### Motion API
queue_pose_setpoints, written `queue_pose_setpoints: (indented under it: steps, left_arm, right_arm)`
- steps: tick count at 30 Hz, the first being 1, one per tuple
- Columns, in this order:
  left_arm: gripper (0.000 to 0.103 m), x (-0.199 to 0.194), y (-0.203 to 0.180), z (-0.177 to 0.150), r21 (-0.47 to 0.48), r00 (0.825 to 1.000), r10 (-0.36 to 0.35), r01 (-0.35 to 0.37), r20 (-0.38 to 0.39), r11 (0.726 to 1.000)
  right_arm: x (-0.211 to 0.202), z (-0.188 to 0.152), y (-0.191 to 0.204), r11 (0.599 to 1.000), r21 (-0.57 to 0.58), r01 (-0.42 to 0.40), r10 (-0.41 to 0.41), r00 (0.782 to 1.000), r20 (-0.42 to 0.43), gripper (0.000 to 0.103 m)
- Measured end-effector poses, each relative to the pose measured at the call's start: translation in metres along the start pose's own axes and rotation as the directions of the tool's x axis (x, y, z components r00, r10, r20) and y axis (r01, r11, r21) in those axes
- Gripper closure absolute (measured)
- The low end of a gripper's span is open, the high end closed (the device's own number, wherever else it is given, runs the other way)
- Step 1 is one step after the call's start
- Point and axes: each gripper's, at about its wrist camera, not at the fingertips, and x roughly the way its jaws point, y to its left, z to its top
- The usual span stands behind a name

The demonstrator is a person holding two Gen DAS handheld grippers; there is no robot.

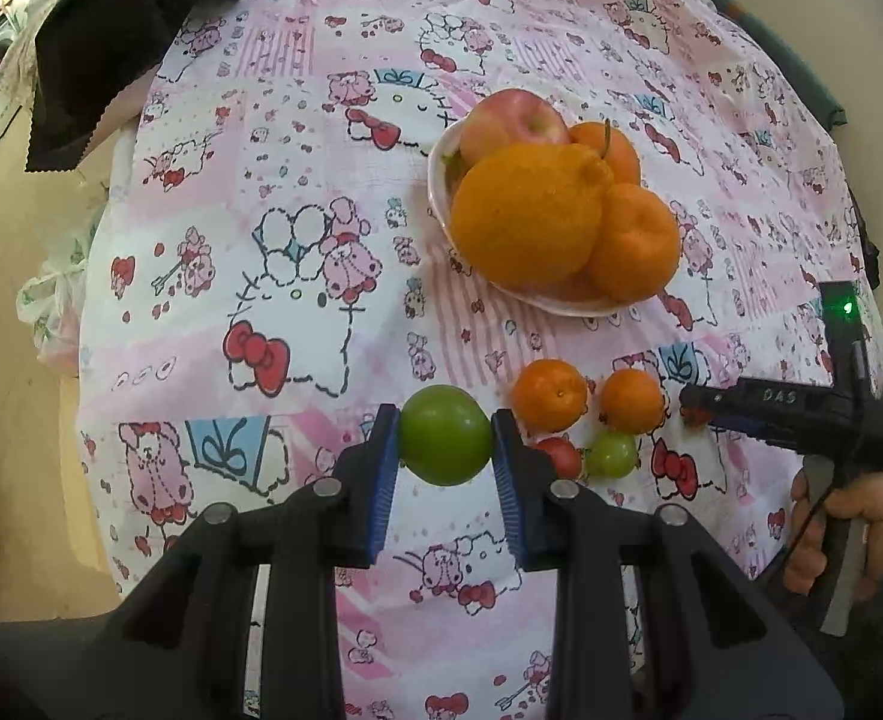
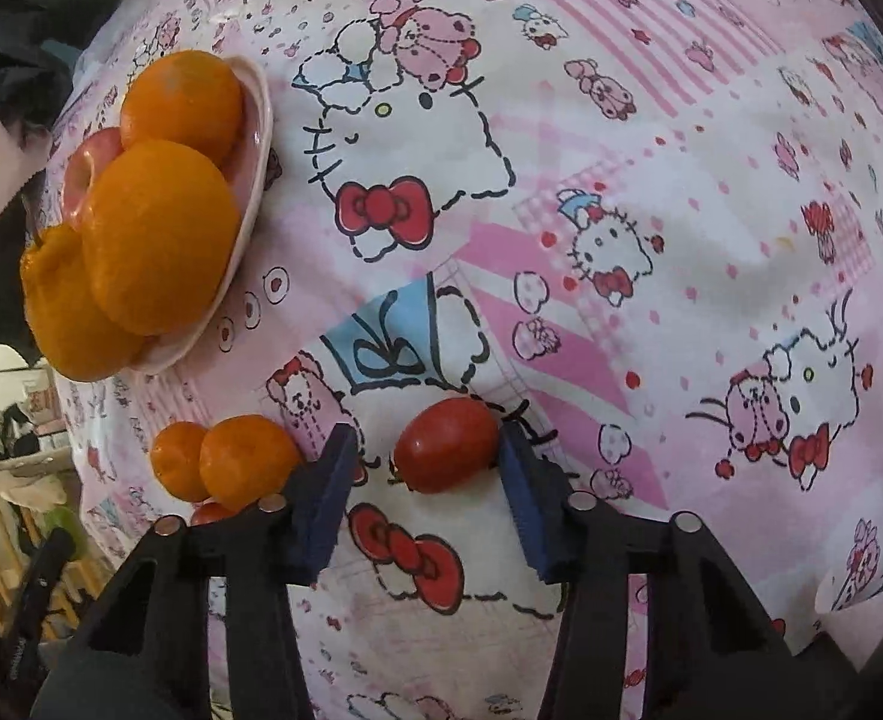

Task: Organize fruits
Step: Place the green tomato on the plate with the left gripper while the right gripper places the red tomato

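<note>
while left gripper [image 1: 445, 450] clamps it, green fruit [image 1: 444, 433] (round) shines

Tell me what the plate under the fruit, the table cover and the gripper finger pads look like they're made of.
Plate: probably glazed ceramic, maybe melamine; pale pink, smooth, thin glossy rim.
Table cover: looks like thin plastic or coated cloth; printed cartoon pattern, soft creases, a slight sheen.
Left gripper finger pads: likely blue rubber or soft plastic; matte, finely ribbed faces, on black rigid plastic arms.
</note>
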Motion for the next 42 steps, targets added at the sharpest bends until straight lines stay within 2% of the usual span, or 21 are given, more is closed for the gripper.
queue_pose_setpoints:
  steps: [1,2,9,13,18,24,29,33,37,42]
  left_arm:
    - [0.076,0.0,0.0,0.0,-0.002,1.0,-0.005,0.005,0.0,1.0]
    - [0.076,0.0,0.0,0.0,-0.003,1.0,-0.009,0.009,-0.001,1.0]
    - [0.076,0.002,0.004,0.003,-0.025,1.0,-0.011,0.011,-0.008,1.0]
    - [0.076,0.0,0.008,0.005,-0.04,1.0,-0.015,0.015,0.002,0.999]
    - [0.076,-0.011,0.01,0.005,-0.041,0.998,-0.015,0.017,0.057,0.999]
    - [0.076,-0.028,0.015,0.009,-0.044,0.992,-0.016,0.022,0.129,0.999]
    - [0.076,-0.03,0.018,0.016,-0.058,0.99,-0.019,0.027,0.137,0.998]
    - [0.076,-0.027,0.024,0.036,-0.08,0.992,-0.043,0.053,0.119,0.995]
    - [0.076,-0.024,0.028,0.067,-0.092,0.991,-0.038,0.049,0.125,0.995]
    - [0.076,-0.007,0.024,0.103,-0.082,0.992,-0.046,0.056,0.116,0.995]
  right_arm:
    - [0.001,0.0,0.0,1.0,-0.001,0.006,-0.006,1.0,0.008,0.066]
    - [0.0,0.0,0.0,1.0,-0.006,0.02,-0.02,1.0,0.011,0.068]
    - [-0.007,-0.004,0.006,0.999,-0.035,-0.019,0.02,0.999,0.036,0.068]
    - [-0.028,-0.005,0.011,0.996,-0.048,-0.077,0.081,0.992,0.094,0.068]
    - [-0.052,-0.008,0.025,0.982,-0.102,-0.16,0.174,0.973,0.15,0.068]
    - [-0.078,-0.01,0.049,0.948,-0.197,-0.25,0.289,0.935,0.205,0.068]
    - [-0.087,-0.007,0.064,0.93,-0.236,-0.283,0.335,0.915,0.223,0.068]
    - [-0.096,0.004,0.07,0.92,-0.26,-0.294,0.356,0.904,0.239,0.068]
    - [-0.104,0.019,0.075,0.916,-0.27,-0.298,0.367,0.894,0.257,0.068]
    - [-0.104,0.044,0.085,0.92,-0.284,-0.27,0.347,0.898,0.27,0.068]
